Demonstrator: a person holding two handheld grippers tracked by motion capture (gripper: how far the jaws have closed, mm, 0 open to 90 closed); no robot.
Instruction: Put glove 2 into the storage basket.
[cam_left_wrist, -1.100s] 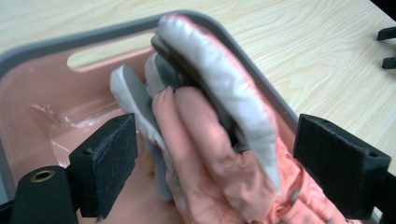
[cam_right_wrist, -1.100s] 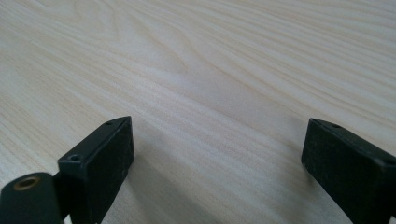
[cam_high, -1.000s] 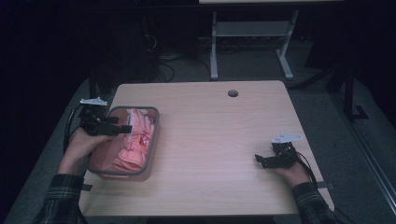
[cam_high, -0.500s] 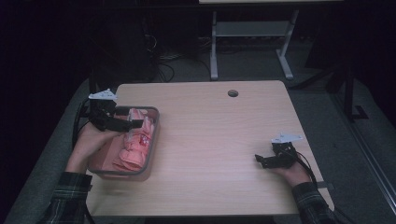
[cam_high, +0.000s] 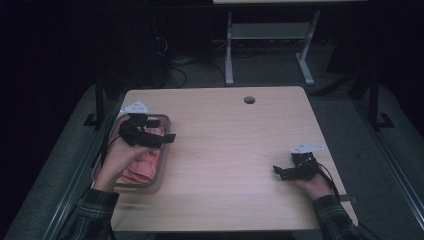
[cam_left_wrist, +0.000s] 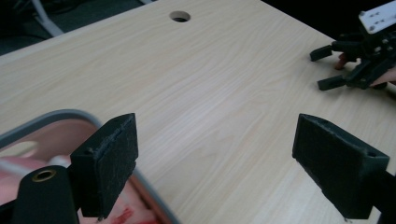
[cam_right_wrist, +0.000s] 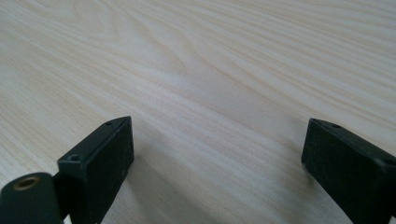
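The room around you was dark, with cables and a white-legged stand on the floor beyond a pale wooden table (cam_high: 235, 145) that had a round cable hole (cam_high: 249, 100) near its far edge. A grey-rimmed tray (cam_high: 161, 172) sat at the table's left edge, and in it lay pink material (cam_high: 145, 165), the thing you were working over.

Your left gripper (cam_high: 164, 131) hovered above the tray's far right part, its jaws spread wide and holding nothing. In the left gripper view the tray's rim (cam_left_wrist: 70, 113) curved past the near jaw, and the pink material (cam_left_wrist: 56, 140) lay below and behind that jaw rather than between the two; most of the gap between the jaws looked out over bare wood. Your right gripper (cam_high: 280, 172) rested low over the table near its right front corner, well apart from the tray, jaws also wide apart with only wood grain between them.

Compared with a second earlier, you had lifted your left gripper up and away from the pink material and carried it toward the tray's far right corner, turning it to point out across the table. Your right gripper had not moved, and the tray lay where it was.

Your left hand (cam_high: 117, 160) and gripper covered much of the tray's contents in the high view, so I could not tell what the pink material was or how it was folded. The left gripper view cut the tray off at its lower left corner, showing only a reddish patch by the rim.
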